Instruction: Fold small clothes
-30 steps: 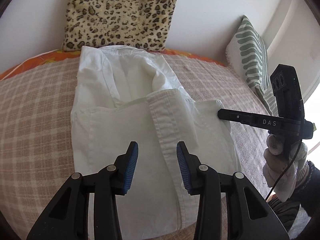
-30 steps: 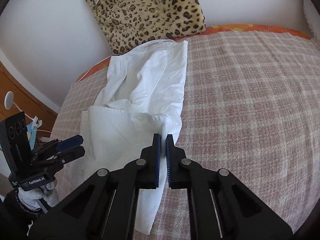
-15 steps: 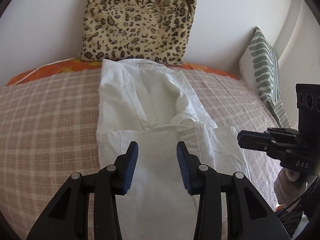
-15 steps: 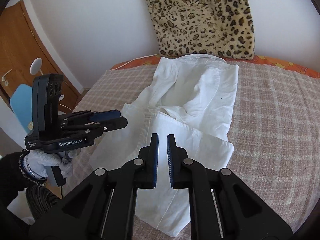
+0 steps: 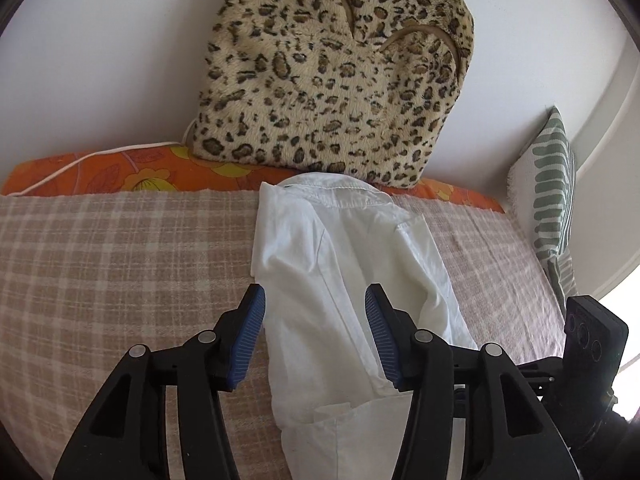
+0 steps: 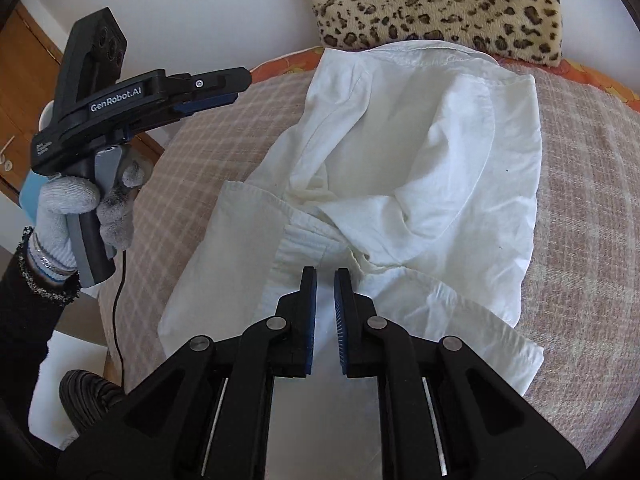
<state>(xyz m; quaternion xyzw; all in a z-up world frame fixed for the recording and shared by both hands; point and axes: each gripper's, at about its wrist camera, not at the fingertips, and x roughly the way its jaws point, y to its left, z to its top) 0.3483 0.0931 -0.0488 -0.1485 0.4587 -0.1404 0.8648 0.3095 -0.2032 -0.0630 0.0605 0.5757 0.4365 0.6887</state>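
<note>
A white garment point(image 5: 344, 280) lies partly folded and rumpled on the plaid bed cover point(image 5: 120, 260), its far end at the leopard cushion. My left gripper point(image 5: 316, 320) hovers over the garment's near part. Its jaws are opening wide, with cloth below them and nothing pressed. In the right wrist view the garment point(image 6: 420, 168) spreads ahead of my right gripper point(image 6: 325, 284). That gripper's jaws are opening from a narrow gap just above a bunched fold, gripping nothing. A gloved hand point(image 6: 76, 200) holds the left gripper point(image 6: 212, 88) up at the left.
A leopard-print cushion point(image 5: 332, 80) leans on the white wall behind the garment. A green striped pillow point(image 5: 552, 192) stands at the bed's right end. An orange flowered sheet point(image 5: 120, 172) shows at the far edge. A wooden door point(image 6: 16, 80) and a black cable point(image 6: 118, 320) are at the left.
Both grippers have moved along the garment toward the cushion, and the views have swung. The left jaws have spread wider. The right jaws have parted a little.
</note>
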